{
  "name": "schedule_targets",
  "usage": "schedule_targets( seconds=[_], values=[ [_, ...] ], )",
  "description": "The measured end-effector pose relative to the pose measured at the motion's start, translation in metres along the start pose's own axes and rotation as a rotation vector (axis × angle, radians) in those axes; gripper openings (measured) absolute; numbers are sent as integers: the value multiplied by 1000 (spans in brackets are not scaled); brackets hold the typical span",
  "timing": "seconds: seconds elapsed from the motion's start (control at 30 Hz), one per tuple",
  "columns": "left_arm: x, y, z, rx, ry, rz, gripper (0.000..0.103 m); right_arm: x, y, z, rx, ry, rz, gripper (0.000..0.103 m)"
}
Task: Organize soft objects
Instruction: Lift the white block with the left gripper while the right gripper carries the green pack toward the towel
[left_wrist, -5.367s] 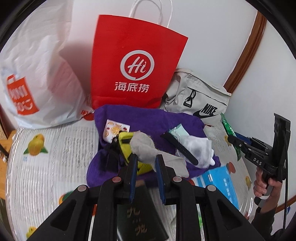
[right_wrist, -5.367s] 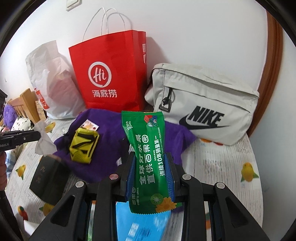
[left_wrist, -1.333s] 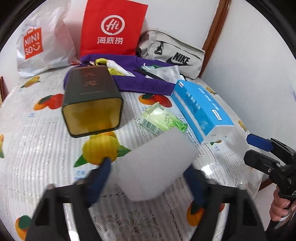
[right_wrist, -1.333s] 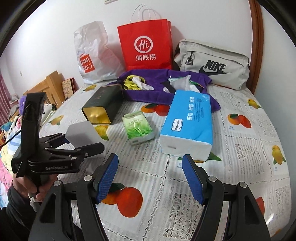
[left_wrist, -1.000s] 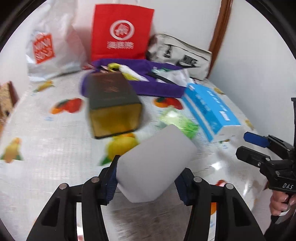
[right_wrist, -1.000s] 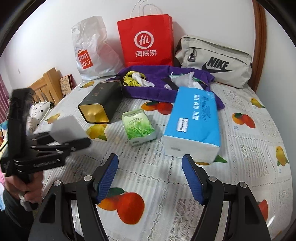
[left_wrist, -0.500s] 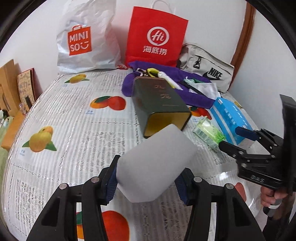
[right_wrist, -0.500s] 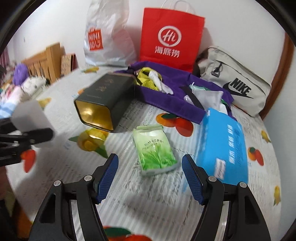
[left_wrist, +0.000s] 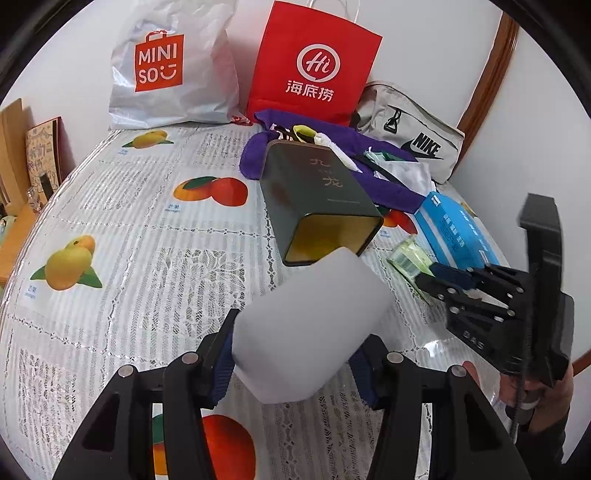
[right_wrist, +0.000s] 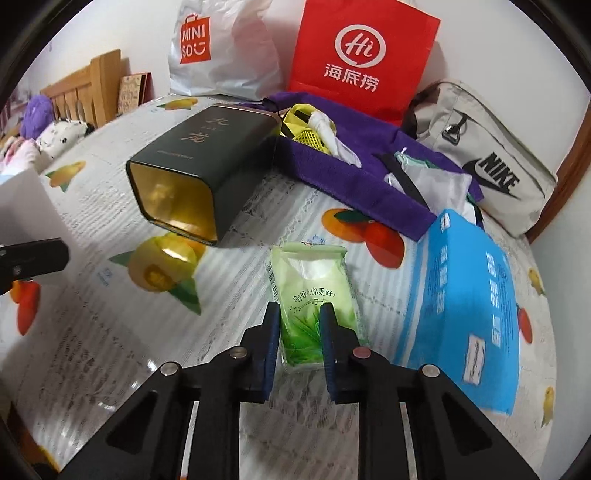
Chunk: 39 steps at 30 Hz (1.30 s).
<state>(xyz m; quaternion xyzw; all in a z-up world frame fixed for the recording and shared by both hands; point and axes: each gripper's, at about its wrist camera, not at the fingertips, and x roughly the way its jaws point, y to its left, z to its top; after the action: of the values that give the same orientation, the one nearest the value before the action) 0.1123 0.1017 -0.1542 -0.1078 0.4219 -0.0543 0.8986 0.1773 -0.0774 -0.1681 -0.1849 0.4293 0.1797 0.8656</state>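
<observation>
My left gripper (left_wrist: 293, 363) is shut on a white foam block (left_wrist: 310, 328) and holds it above the fruit-print tablecloth (left_wrist: 147, 258). The block's corner also shows in the right wrist view (right_wrist: 26, 206). My right gripper (right_wrist: 300, 332) has its jaws closed around the near end of a green tissue pack (right_wrist: 314, 295) lying on the table. That pack shows in the left wrist view (left_wrist: 408, 258), with the right gripper (left_wrist: 439, 277) on it. A dark green tin (right_wrist: 199, 162) lies on its side, open end toward me.
A blue tissue box (right_wrist: 465, 295) lies right of the green pack. A purple cloth (right_wrist: 351, 162) holds a yellow pouch and small white items. Behind stand a red paper bag (right_wrist: 358, 55), a white Miniso bag (right_wrist: 218, 44) and a grey Nike bag (right_wrist: 491, 155).
My right gripper has moved down to the green tissue pack and closed from wide open onto it. My left gripper still holds the foam block and has shifted only slightly.
</observation>
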Motion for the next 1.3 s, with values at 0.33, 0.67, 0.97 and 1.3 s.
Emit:
schedule_targets(
  seconds=[0.33, 0.67, 0.97, 1.3],
  values=[
    [-8, -10, -11, -34, 31, -4, 52, -44, -4, -54, 39, -4, 79, 20],
    [-9, -32, -24, -43, 66, -20, 53, -78, -27, -103, 155, -45, 157, 52],
    [-13, -43, -26, -21, 69, -35, 53, -63, -41, -104, 207, -77, 168, 76],
    [8, -41, -31, -42, 108, -50, 53, -47, -40, -112, 204, -79, 136, 58]
  ],
)
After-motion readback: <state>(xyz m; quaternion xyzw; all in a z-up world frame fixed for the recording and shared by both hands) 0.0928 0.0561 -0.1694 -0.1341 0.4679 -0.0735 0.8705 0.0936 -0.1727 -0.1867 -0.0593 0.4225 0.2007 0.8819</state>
